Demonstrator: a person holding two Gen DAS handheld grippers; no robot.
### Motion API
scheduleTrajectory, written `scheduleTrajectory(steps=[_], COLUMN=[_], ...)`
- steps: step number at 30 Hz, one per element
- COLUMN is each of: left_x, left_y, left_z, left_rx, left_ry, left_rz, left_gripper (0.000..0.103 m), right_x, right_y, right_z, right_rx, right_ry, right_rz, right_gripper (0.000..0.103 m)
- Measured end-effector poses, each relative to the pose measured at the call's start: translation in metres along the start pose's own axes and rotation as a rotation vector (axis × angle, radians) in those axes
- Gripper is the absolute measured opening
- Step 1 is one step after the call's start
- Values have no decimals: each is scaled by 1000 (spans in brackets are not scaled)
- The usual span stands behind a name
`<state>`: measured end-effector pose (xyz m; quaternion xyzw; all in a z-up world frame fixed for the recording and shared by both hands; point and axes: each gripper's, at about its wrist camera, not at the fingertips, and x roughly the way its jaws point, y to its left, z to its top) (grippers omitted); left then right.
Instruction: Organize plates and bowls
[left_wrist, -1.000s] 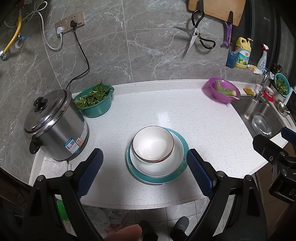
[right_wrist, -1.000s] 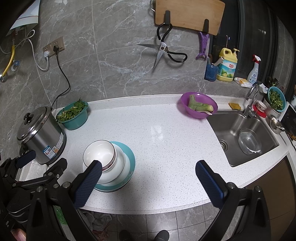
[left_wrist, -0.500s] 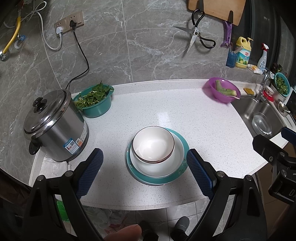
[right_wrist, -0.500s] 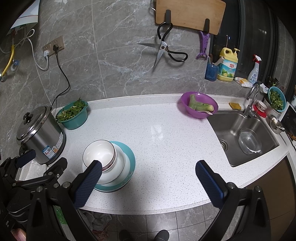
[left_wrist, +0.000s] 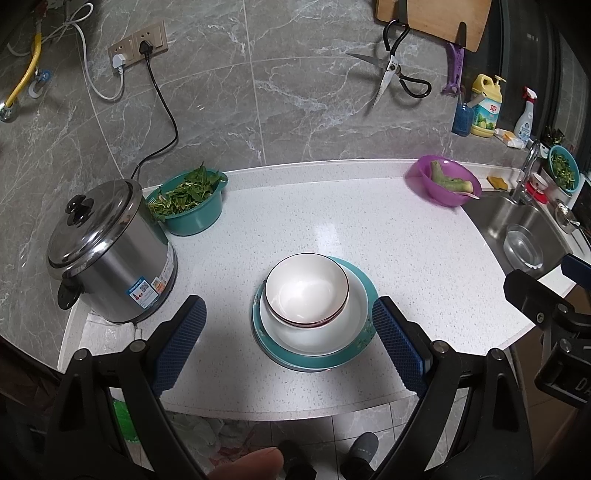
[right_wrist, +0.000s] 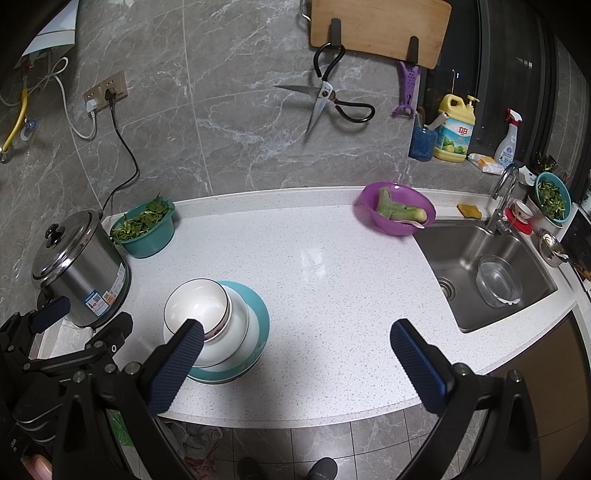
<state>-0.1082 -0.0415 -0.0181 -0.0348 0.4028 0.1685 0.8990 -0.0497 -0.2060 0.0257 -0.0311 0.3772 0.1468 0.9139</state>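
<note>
The left gripper (left_wrist: 290, 345) holds its blue-padded fingers (left_wrist: 181, 345) wide apart and empty, hovering at the near edge of the white speckled surface (left_wrist: 332, 221). Between them in the left wrist view sits the stack: a white bowl (left_wrist: 306, 291) with a dark rim nested in a larger white bowl (left_wrist: 325, 332), which rests on a teal plate (left_wrist: 360, 280). No pad touches the stack.

The right gripper (right_wrist: 297, 363) also has its fingers (right_wrist: 415, 365) spread open with nothing between them but bare surface; the stack lies at its 10 o'clock, partly behind the left pad.

From the stack, a steel rice cooker (left_wrist: 110, 254) stands at 9 o'clock, a teal basin of greens (left_wrist: 192, 205) at 11 o'clock, a purple bowl (left_wrist: 443, 184) holding pale green vegetable pieces at 2 o'clock, beside the sink (right_wrist: 491, 266). Scissors (right_wrist: 325, 92) and a wooden cutting board (right_wrist: 380, 29) hang on the grey marble wall at 12 o'clock.
</note>
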Motion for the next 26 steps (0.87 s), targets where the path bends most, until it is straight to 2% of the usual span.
scheduleTrajectory(steps=[26], left_x=[8], left_y=[2], left_z=[6], left_rx=[11], left_ry=[-13], left_rz=[1], left_gripper=[92], right_x=[0], right_y=[2], right_z=[1], right_rx=[-2], right_ry=[2], right_rz=[1], right_gripper=[103])
